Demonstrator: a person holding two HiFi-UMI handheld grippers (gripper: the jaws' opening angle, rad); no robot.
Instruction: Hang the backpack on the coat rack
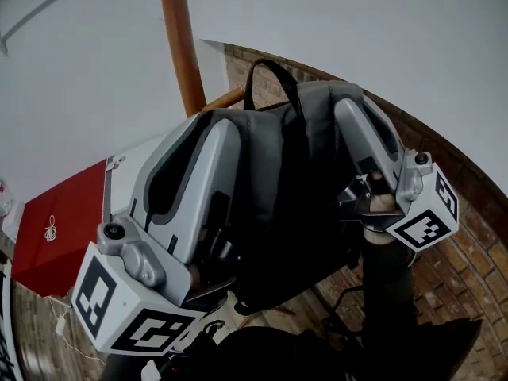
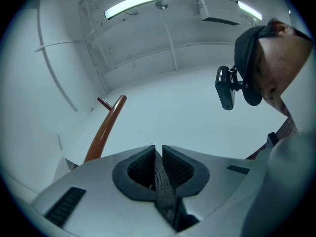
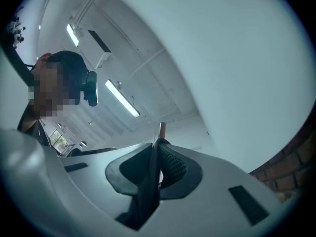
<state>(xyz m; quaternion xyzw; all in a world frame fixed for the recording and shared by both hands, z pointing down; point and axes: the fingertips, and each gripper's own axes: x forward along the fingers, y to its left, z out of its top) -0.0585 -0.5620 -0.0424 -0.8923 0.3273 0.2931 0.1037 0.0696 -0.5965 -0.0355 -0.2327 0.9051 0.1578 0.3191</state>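
Brick floor bears a red bag (white cord lies beside).

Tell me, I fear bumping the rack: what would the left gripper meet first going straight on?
Likely just the white wall. The left gripper, shut on the backpack strap, points upward with the wooden rack arm left of its line, though depth is unclear.

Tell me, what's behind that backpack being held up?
Behind the backpack rises the wooden coat rack. One peg pokes out beside the bag's top, with a white wall and a brick wall beyond. The bag covers the rack's lower pole and any other pegs.
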